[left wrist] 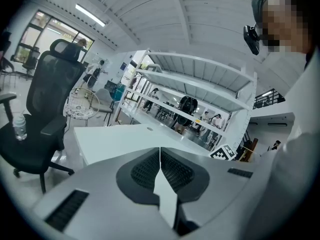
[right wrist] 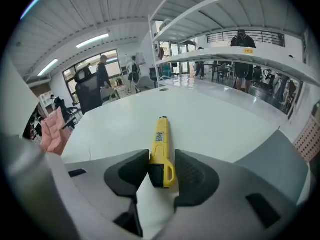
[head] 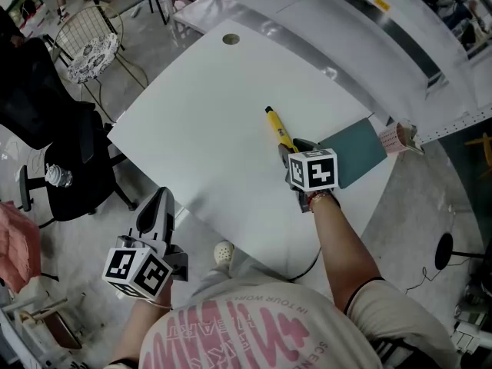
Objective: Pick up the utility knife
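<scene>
In the head view we cannot see the back end of the utility knife (head: pixel 274 123) because the right gripper (head: pixel 290 154) covers it, and the small print (right wrist: pixel 159 137) on its yellow side is too tiny for us to read.

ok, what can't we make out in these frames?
- Head view: back end of the knife, hidden under the right gripper.
- Right gripper view: print on the knife's label, too small.
- Left gripper view: no knife visible beyond the left gripper.
- Any view: whether the knife is off the table.
</scene>
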Demonstrator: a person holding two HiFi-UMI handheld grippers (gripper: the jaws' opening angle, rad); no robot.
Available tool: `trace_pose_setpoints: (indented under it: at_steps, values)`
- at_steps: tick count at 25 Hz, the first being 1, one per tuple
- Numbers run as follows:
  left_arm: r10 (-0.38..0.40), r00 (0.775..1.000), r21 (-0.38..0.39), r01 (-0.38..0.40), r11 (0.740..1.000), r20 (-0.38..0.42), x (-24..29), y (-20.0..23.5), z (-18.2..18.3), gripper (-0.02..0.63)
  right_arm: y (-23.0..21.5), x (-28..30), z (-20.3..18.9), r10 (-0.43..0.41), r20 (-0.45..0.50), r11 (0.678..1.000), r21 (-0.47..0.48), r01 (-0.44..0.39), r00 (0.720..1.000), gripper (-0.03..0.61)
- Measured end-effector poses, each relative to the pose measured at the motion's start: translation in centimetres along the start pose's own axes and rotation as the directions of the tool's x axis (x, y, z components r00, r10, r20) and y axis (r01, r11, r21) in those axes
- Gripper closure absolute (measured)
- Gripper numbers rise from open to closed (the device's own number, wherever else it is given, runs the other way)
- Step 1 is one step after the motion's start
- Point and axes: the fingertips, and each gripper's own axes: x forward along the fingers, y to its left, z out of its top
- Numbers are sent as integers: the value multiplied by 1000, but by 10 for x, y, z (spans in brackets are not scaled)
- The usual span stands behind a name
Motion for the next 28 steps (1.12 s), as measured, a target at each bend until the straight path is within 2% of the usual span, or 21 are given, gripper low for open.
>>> trace_pose_setpoints:
  at_steps: [8, 14, 16, 19, 22, 28]
  values:
    - [-11, 1000, 2, 11, 1000, 4, -1, -9, 2, 589, -3, -10, -1, 14, 1, 992, 124, -14, 1000, 402]
    - [-13, 1000, 8, 13, 1000, -2, -3, -12, 1, 589, -4, -15, -5, 60, 30, 952, 297, -66, 998, 403]
    - [-11, 1000, 10, 11, 1000, -6, -4, -13, 2, 589, -3, -15, -4, 88, 52, 919, 382, -101, 995, 402]
    - [-17, 1000, 2, 17, 1000, 4, -5, -13, 2, 589, 1, -16, -4, 141, 105, 827, 534, -175, 984, 402]
    - [-20, 1000, 6, 20, 1000, 3, -6, -15, 2, 589, 3, -18, -4, 171, 151, 745, 627, -228, 974, 402]
    - [-22, 1000, 9, 22, 1000, -5, -9, -16, 2, 589, 7, -22, -2, 200, 203, 651, 704, -285, 958, 402]
